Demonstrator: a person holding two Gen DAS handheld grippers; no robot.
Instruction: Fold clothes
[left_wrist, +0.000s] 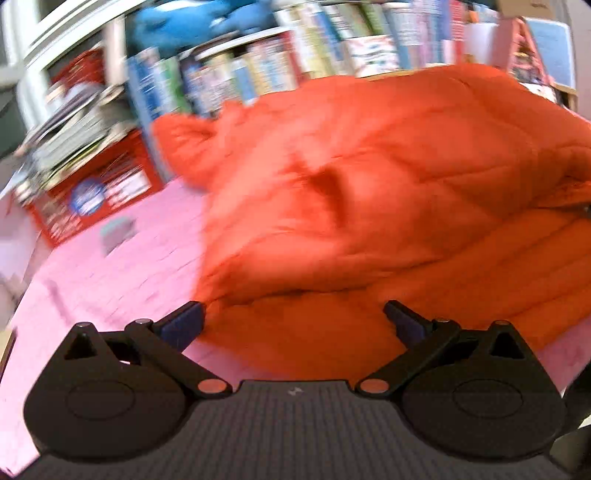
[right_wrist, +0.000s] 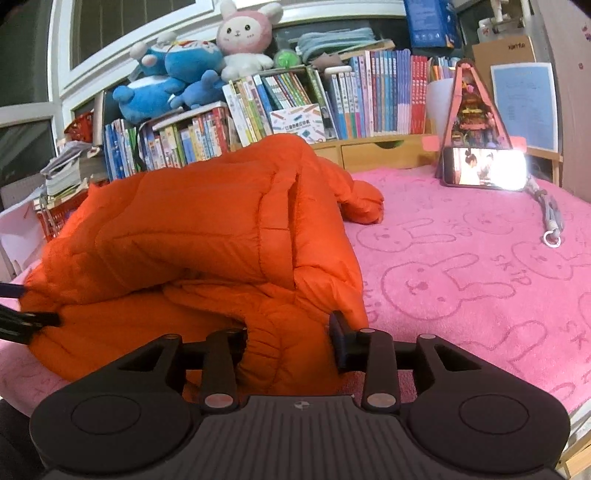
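Observation:
An orange puffer jacket (left_wrist: 369, 192) lies bunched and folded over on the pink bunny-print blanket (left_wrist: 122, 266). My left gripper (left_wrist: 293, 317) is open, its jaws wide apart at the jacket's near edge, holding nothing; this view is blurred. In the right wrist view the jacket (right_wrist: 207, 236) fills the left half. My right gripper (right_wrist: 288, 338) has its jaws partly apart around a thick fold of the jacket's hem; the left finger is buried in the fabric. The left gripper's fingers (right_wrist: 22, 317) show at the jacket's left edge.
Bookshelves (right_wrist: 369, 99) and plush toys (right_wrist: 177, 74) line the back. A lit phone (right_wrist: 484, 168) on a stand and a lanyard (right_wrist: 550, 218) lie on the blanket (right_wrist: 480, 280) at the right. A red basket (left_wrist: 92, 192) and stacked papers stand at the left.

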